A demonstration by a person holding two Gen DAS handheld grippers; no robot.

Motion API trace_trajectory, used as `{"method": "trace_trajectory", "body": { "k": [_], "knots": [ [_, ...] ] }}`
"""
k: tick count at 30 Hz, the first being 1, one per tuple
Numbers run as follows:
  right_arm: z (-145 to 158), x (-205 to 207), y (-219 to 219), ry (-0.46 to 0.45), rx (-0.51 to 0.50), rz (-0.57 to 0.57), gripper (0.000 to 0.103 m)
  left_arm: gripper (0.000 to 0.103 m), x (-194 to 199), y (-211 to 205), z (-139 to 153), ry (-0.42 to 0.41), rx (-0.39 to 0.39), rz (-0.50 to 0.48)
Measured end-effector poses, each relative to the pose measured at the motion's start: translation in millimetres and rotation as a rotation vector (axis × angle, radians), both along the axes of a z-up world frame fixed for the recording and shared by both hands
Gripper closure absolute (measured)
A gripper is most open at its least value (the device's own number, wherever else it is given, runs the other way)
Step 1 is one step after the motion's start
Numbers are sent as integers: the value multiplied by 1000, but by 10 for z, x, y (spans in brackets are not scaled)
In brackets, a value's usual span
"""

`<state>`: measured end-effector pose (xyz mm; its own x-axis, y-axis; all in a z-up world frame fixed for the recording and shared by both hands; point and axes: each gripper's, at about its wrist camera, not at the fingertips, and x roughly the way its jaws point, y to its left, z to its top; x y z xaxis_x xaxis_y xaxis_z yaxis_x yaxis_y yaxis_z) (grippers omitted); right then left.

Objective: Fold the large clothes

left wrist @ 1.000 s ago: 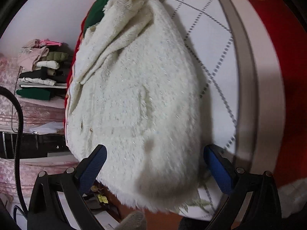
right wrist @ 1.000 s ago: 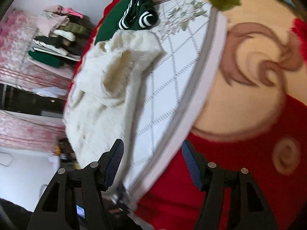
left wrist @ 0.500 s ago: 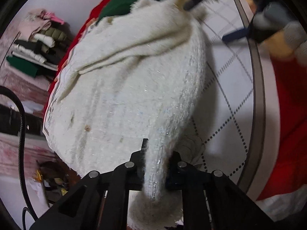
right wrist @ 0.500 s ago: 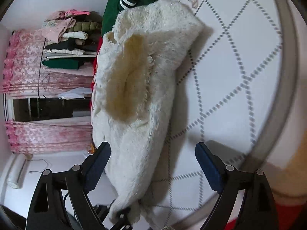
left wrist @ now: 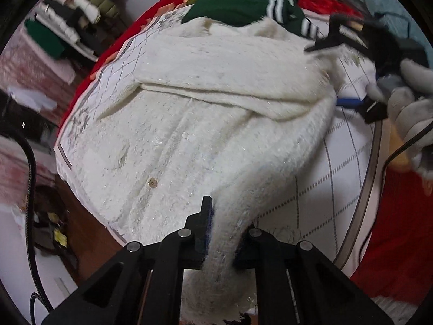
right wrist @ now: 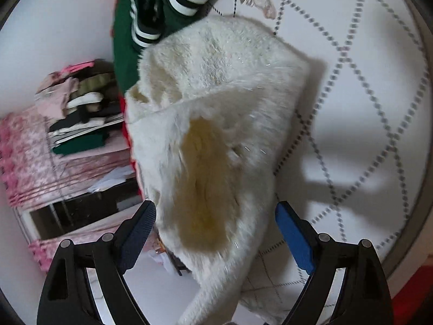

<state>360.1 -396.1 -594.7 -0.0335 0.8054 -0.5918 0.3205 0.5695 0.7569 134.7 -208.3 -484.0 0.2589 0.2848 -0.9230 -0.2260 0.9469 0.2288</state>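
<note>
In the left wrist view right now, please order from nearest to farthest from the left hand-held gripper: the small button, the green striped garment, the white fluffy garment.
1. White fluffy garment: clamped in the left hand-held gripper.
2. Small button: on it, just ahead, left.
3. Green striped garment: far end, top.

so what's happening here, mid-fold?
A person is folding a fluffy white cardigan on a white quilted mat. The left gripper is shut on the cardigan's hem edge. The right gripper is open, poised over the collar end. A green striped garment lies beyond it.
</note>
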Motion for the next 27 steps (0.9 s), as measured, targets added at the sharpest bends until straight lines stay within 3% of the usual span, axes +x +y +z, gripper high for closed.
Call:
{"method": "trace_trajectory", "body": {
  "k": [2,3,4,6,13,19,24,27],
  "knots": [
    [-30,104,109,16,-40,14,20,96,55,139,15,-12,-37,17],
    [-36,154,180,22,-71,19,49,96,75,220,18,-13,-54,27],
    [-32,217,284,33,-143,47,68,96,90,314,16,-11,-78,38],
    [58,284,412,23,-208,60,74,96,125,493,28,-7,-136,61],
    [905,448,1021,-93,-361,82,78,96,159,1190,226,-16,-306,100],
    [1530,628,1812,-184,-444,120,79,96,210,1931,486,-60,-385,103],
    [1776,745,2532,-229,-505,204,79,96,255,2564,570,-94,-405,156],
    [1747,858,3191,-244,-536,276,79,96,272,2991,507,-104,-407,214]
  ]
}}
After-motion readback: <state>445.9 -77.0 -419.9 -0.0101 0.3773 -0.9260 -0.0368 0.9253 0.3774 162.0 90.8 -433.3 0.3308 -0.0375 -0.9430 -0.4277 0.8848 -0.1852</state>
